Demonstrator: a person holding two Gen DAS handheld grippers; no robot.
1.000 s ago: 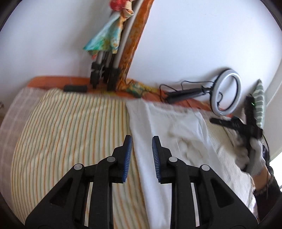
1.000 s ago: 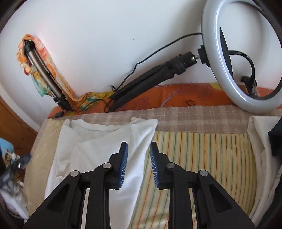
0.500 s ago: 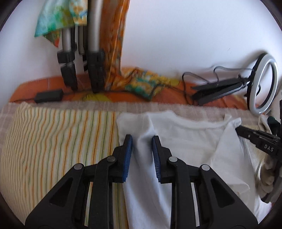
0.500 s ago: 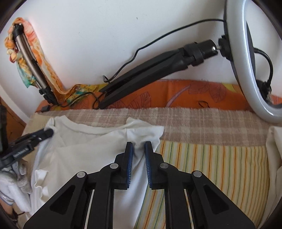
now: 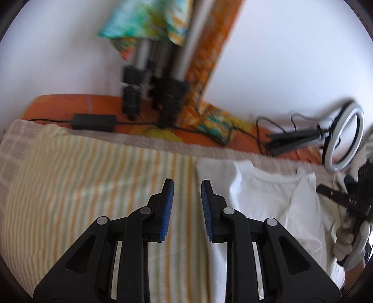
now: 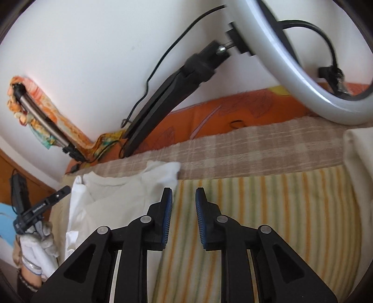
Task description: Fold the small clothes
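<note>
Left wrist view takes in the striped blanket [image 5: 70,186], the biggest thing here, spread wide with yellow, orange and green lines. Beyond the blanket's far edge runs an orange patterned sheet [image 5: 58,103], and on that sheet stand blurred tripod legs [image 5: 163,77] draped with a bright printed cloth [image 5: 144,21]. On the blanket's right part lies the white T-shirt [image 5: 268,198], neckline toward the far edge, its body rumpled and partly doubled over. A ring light [image 5: 345,144] on its black stand lies past the blanket's far right corner, and a black power adapter [image 5: 93,121] sits on the sheet behind the blanket's left part.

The left gripper [image 5: 186,205] hangs over the blanket just at the shirt's left edge. Its blue pads stand apart with only striped cloth and the shirt's edge seen in the gap; nothing is pinched.

In the right wrist view, the right gripper [image 6: 183,214] hovers over the blanket at the shirt's right edge, beside the sleeve [image 6: 163,170]. Its jaws have just been widening again after a brief narrowing, and they hold nothing. A gloved hand [image 6: 35,247] at the blanket's left side carries the other tool.
</note>
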